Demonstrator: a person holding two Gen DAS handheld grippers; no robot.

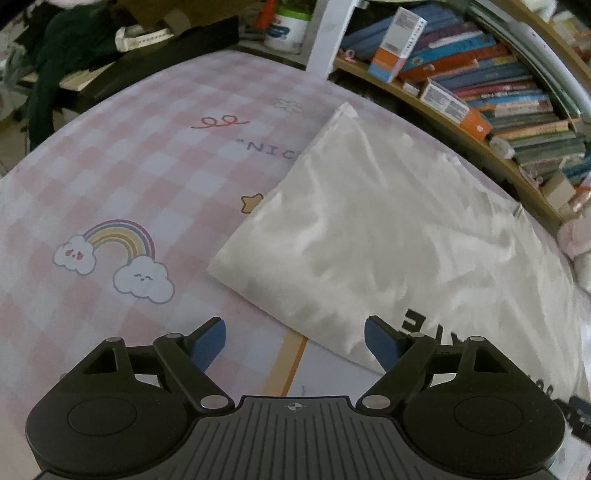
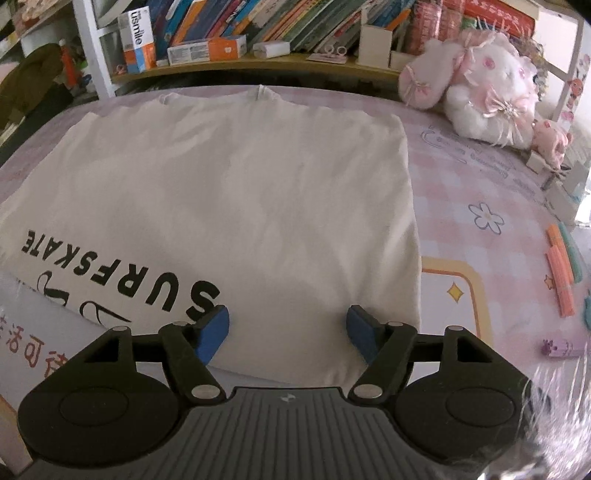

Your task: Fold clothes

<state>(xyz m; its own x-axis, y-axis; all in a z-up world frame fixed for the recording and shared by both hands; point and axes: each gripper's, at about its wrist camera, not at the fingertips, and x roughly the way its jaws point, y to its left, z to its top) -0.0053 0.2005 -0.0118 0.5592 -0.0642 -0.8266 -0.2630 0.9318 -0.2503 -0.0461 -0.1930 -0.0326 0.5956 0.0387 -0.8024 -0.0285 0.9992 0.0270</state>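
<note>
Shirt: white T-shirt [image 2: 236,206] lies flat on the pink checked bedsheet [image 1: 110,177], sides folded in to a long rectangle, black "SURFSKATE" lettering [image 2: 122,273] facing up.
Left gripper [image 1: 295,343]: jaws wide apart, nothing between them; it hangs over the sheet with the shirt's folded edge running ahead and to its right, and its right blue pad [image 1: 380,345] is over the shirt's near corner.
Right gripper [image 2: 288,332]: jaws spread, nothing clamped; both blue pads [image 2: 212,334] are above the shirt's near hem, and the cloth lies loose beneath them.
Lettering: just ahead and left of the right gripper.
Shirt's right edge: runs straight away from just beyond the right gripper's right finger.
Bookshelf [image 2: 258,33]: beyond the far end of the shirt.
Plush toy [image 2: 491,92]: pink and white, far ahead and to the right of the right gripper.
Rainbow print [image 1: 118,254]: ahead and left of the left gripper.
</note>
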